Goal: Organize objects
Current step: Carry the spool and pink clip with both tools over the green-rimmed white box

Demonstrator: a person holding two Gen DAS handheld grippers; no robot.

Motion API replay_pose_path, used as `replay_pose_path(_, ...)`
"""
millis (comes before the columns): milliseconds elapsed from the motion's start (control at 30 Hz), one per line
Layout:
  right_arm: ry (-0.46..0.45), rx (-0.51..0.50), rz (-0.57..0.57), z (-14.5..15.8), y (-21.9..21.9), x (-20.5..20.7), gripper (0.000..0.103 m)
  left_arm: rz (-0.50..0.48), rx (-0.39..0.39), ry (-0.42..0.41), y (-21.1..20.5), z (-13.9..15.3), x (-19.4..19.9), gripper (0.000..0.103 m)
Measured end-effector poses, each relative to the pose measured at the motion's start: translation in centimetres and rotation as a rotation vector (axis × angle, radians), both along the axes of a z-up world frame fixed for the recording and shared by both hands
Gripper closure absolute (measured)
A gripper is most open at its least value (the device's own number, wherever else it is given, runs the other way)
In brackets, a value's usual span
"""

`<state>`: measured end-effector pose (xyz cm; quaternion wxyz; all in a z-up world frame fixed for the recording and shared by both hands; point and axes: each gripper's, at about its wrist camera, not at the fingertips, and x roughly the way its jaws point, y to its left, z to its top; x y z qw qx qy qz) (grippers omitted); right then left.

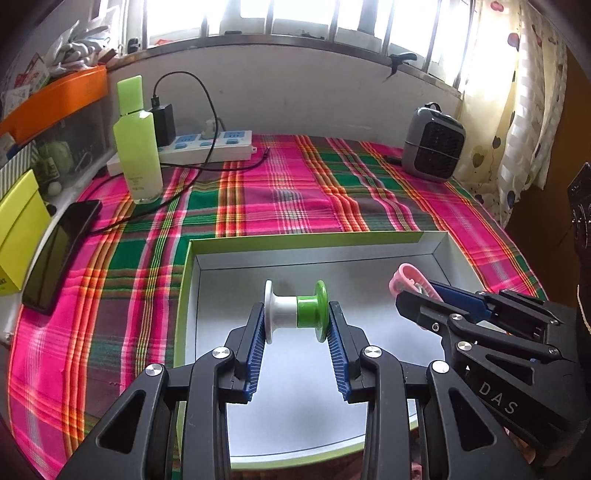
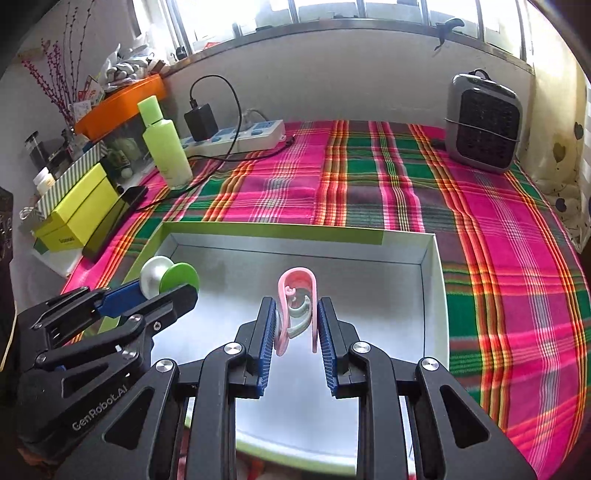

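Bright daylight pours through the barred window [image 1: 258,18] at the back, over a table spread with a pink, green and orange plaid cloth [image 1: 295,199]. Near the front edge lies a shallow white box [image 1: 317,245] with a lime-green outer rim, and both grippers hang above its floor.

From the left wrist view, the left gripper [image 1: 296,325] is clamped on a spool-shaped piece [image 1: 296,310], half white and half green, its two flanges pressed against the blue ribbed pads. Just to its right, the right gripper [image 2: 296,325] is closed narrowly on a pink clip [image 2: 295,295] with a pale grey curl inside it, the clip standing upright between the pads. Both pieces are held above the box floor; I cannot tell whether either touches it. The two grippers sit side by side, close but not touching.

Around them, the far left corner is crowded: a tall light-green bottle [image 1: 138,144] stands upright on the cloth, with a white power strip [image 1: 210,146] behind it, a black charger [image 1: 164,123] plugged in and its cable [image 1: 207,110] looping down across the cloth. A dark phone [image 1: 61,254] lies along the left edge beside a yellow-green box [image 1: 18,229]. An orange tray [image 1: 55,98] sits higher up on the left. At the far right stands a small grey heater [image 1: 432,142], next to a patterned curtain [image 1: 517,110].
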<state>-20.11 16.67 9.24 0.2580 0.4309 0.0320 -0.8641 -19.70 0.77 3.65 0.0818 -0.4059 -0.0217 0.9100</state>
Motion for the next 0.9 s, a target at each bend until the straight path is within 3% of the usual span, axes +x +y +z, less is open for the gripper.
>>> replay_pose_path(367, -0.043, 0.026, -0.003, -1.3, -1.3, -2.4, 0.079, 0.011, -0.015, -0.049, -0.5, -1.0, -2.8, 0.072)
replay_pose_path(900, -0.055, 0.039, -0.002, -1.7, -1.7, -3.1, 0.079, 0.02, -0.039, -0.089, -0.4, -1.5, -3.8, 0.072)
